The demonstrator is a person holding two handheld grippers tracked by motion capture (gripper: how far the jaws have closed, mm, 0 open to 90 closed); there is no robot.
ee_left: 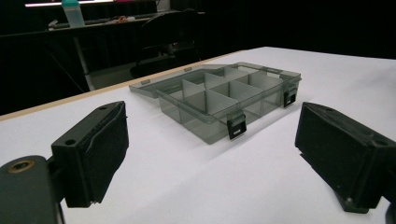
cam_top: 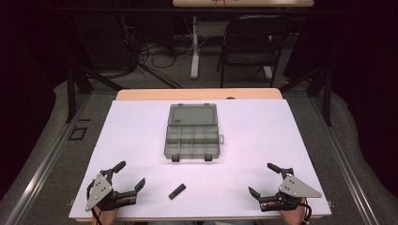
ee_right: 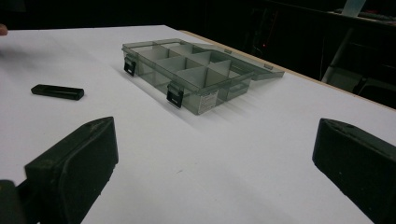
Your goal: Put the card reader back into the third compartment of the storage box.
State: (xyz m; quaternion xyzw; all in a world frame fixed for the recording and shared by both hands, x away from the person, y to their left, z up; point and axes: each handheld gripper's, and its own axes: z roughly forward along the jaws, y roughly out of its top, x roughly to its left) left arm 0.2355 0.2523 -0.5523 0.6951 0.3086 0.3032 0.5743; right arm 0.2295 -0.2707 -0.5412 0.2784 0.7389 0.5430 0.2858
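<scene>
A: Where do the two grippers sit?

B: Both are at the near edge of the white counter (cam_top: 141, 140). The left gripper (cam_top: 130, 175) is at the near left corner and the right gripper (cam_top: 263, 179) at the near right corner, well apart from each other. Each has its jaws spread wide with nothing between them.

A: And the small black thing?

B: A small black stick (cam_top: 177, 191), flat and oblong, lies on the counter between the two grippers, nearer the left one. It sits just to the right of the left gripper's jaws and touches neither gripper. In the right gripper view the same stick (ee_right: 57, 92) lies off to the upper left, apart from that gripper's jaws.

A: What about the box?

B: A grey see-through compartment box (cam_top: 192, 139) stands near the middle of the counter, farther from the person than the stick. Its lid (cam_top: 192, 115) lies open and flat on the far side, and two dark latches hang at the near edge. The dividers make a grid of small compartments; they look empty as far as I can tell.

A: How does the box lie for each gripper?

B: In the left gripper view the box (ee_left: 224, 98) is ahead and between the jaws, clear of them. In the right gripper view the box (ee_right: 191, 74) is ahead, likewise clear.
</scene>
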